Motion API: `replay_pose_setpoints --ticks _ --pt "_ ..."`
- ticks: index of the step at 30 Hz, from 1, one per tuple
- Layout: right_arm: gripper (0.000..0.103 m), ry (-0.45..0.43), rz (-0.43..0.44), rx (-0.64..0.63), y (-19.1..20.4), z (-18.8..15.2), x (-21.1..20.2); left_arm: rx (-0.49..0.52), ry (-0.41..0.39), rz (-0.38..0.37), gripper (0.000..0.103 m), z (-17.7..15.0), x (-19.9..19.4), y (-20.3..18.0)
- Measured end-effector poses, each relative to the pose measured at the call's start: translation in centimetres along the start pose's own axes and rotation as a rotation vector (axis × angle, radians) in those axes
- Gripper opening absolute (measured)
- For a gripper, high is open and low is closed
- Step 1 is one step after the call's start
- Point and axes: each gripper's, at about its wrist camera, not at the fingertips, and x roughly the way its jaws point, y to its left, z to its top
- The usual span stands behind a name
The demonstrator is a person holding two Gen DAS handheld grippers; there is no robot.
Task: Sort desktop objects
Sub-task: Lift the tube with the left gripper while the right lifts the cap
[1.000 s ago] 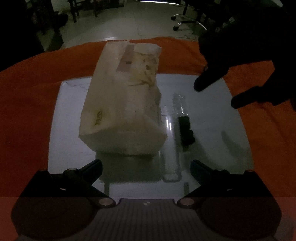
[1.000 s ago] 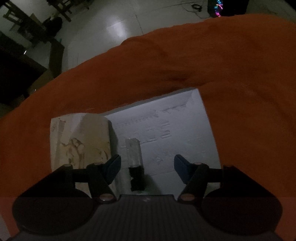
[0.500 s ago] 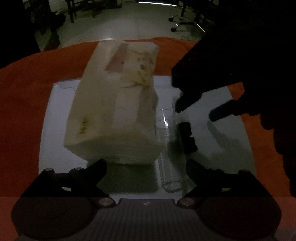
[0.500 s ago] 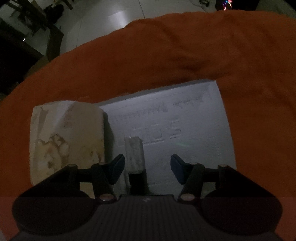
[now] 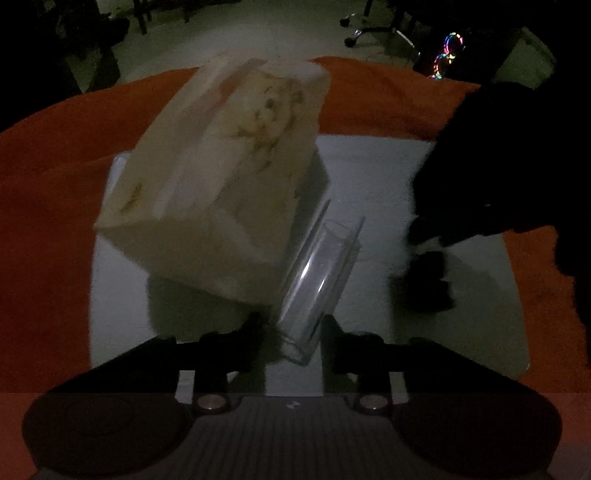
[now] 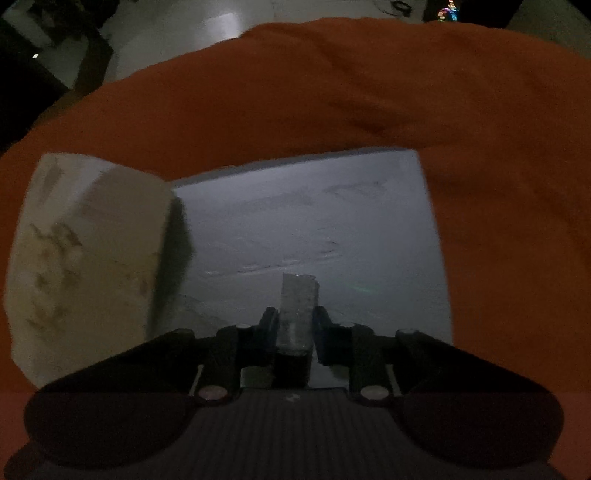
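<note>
A cream tissue pack (image 5: 225, 177) lies on a white foam board (image 5: 388, 177) over an orange cloth. My left gripper (image 5: 291, 332) is shut on a clear plastic case (image 5: 317, 280), which tilts up and away to the right, next to the pack. My right gripper (image 6: 295, 325) is shut on a small object with a clear end and a black end (image 6: 297, 310), held just above the board. In the left wrist view the right gripper (image 5: 428, 236) is a dark shape at the right, with the black piece (image 5: 428, 284) under it. The tissue pack (image 6: 88, 258) also shows at the left of the right wrist view.
The orange cloth (image 6: 332, 92) covers the table around the white board (image 6: 314, 221). Beyond the table's far edge is a dim floor with an office chair base (image 5: 369, 26) and coloured lights (image 5: 448, 51).
My left gripper closed on the clear case and tilted it up. My right gripper closed on the clear and black object and carried it to the right, apart from the case.
</note>
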Motion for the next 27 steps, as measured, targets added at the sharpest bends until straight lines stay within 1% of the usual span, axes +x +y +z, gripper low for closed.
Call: replay_pose_setpoints --ticks 2,6,7,9,13,16,17,18,19,20,23,25,27 --pt "0.022 -0.002 -0.019 -0.003 -0.3 -0.4 -0.4 0.005 0.015 0.011 0.028 -0.4 -0.3 0.4" --pt "0.022 0.0 -0.024 -0.025 -0.7 -1.8 -0.8 0.038 0.063 0.032 0.028 -1.3 -0.9 1.2" --pt "0.022 0.002 -0.024 -0.1 -0.3 -2.2 -0.6 0.046 0.073 0.04 0.028 -1.5 -1.0 1.5" --pt "0.022 0.014 -0.032 -0.134 -0.4 -3.0 -0.6 0.059 0.092 0.055 0.028 -1.4 -1.0 2.6" --pt "0.022 0.014 -0.042 -0.146 -0.8 -4.1 -0.8 0.068 0.09 0.076 0.028 -1.2 -1.3 4.0" --pt "0.022 0.023 -0.043 -0.155 -0.8 -4.5 -1.0 0.083 0.075 0.078 0.035 -1.1 -1.9 4.1" --pt "0.022 0.026 -0.045 -0.159 -0.6 -4.6 -1.0 0.089 0.067 0.077 0.04 -1.1 -2.2 3.9" --pt "0.025 0.032 -0.045 -0.162 -0.5 -4.4 -1.0 0.091 0.058 0.075 0.044 -1.0 -2.3 3.9" --pt "0.035 0.051 -0.04 -0.171 -0.4 -4.4 -0.9 0.092 0.047 0.072 0.044 -0.8 -2.3 3.9" --pt "0.04 0.068 -0.034 -0.182 -0.2 -4.4 -0.9 0.091 0.038 0.067 0.044 -0.6 -2.4 3.9" --pt "0.045 0.033 -0.049 -0.223 0.5 -4.8 -1.2 0.083 0.006 0.038 0.044 -0.3 -2.4 3.6" --pt "0.058 0.033 -0.053 -0.247 0.9 -5.2 -1.2 0.095 -0.003 0.033 0.044 -0.2 -2.0 3.3" --pt "0.062 0.033 -0.045 -0.248 1.0 -5.4 -1.2 0.108 -0.009 0.033 0.044 -0.1 -1.7 3.1"
